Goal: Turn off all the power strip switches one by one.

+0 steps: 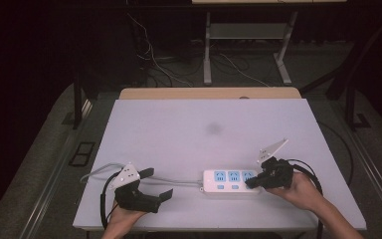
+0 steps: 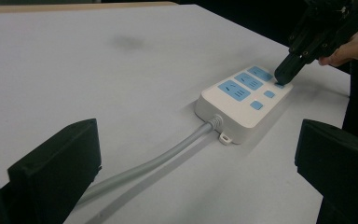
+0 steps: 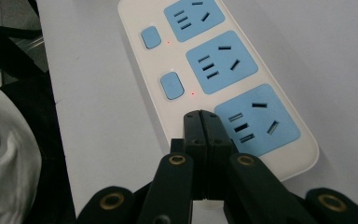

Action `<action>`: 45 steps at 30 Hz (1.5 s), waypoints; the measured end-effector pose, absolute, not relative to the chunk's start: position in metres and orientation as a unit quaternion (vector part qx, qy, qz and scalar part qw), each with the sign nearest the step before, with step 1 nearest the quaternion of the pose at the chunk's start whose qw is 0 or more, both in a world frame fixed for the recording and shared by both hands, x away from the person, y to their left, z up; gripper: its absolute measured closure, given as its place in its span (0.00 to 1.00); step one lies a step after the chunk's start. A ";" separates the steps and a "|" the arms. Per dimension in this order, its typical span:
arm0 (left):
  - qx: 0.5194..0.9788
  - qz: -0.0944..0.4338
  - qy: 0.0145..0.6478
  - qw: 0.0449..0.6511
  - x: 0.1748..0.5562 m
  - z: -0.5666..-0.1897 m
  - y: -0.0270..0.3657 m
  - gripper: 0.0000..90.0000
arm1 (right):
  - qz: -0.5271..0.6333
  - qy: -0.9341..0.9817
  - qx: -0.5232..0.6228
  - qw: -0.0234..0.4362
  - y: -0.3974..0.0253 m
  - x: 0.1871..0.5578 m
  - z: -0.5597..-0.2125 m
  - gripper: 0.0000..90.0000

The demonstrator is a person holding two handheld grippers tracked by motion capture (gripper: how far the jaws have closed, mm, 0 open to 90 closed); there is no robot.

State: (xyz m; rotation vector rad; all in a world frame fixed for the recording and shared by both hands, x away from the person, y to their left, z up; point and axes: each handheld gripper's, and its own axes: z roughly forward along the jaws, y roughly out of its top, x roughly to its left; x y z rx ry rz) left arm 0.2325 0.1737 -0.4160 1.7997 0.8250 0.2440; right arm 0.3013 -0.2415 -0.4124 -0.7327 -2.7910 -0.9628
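Since the power strip [image 1: 231,181] is light, rigid and smooth, brace its casing with your spread left gripper [image 1: 155,185] while your right gripper [image 3: 201,122], jaws together, presses the switch.

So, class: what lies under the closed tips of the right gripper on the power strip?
The right gripper, jaws shut, presses on the power strip beside its end socket. Two blue switches show further along; a third is probably beneath the tips, but it is covered.
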 end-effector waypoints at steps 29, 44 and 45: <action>0.757 0.102 0.350 0.543 0.233 -0.416 0.174 0.00 | -0.310 -0.921 -0.233 0.032 -0.239 0.298 -0.412 1.00; 0.755 0.102 0.352 0.544 0.234 -0.417 0.176 0.00 | -0.319 -0.916 -0.240 0.041 -0.242 0.300 -0.410 1.00; 0.755 0.103 0.352 0.544 0.234 -0.417 0.176 0.00 | -0.319 -0.916 -0.240 0.041 -0.242 0.300 -0.410 1.00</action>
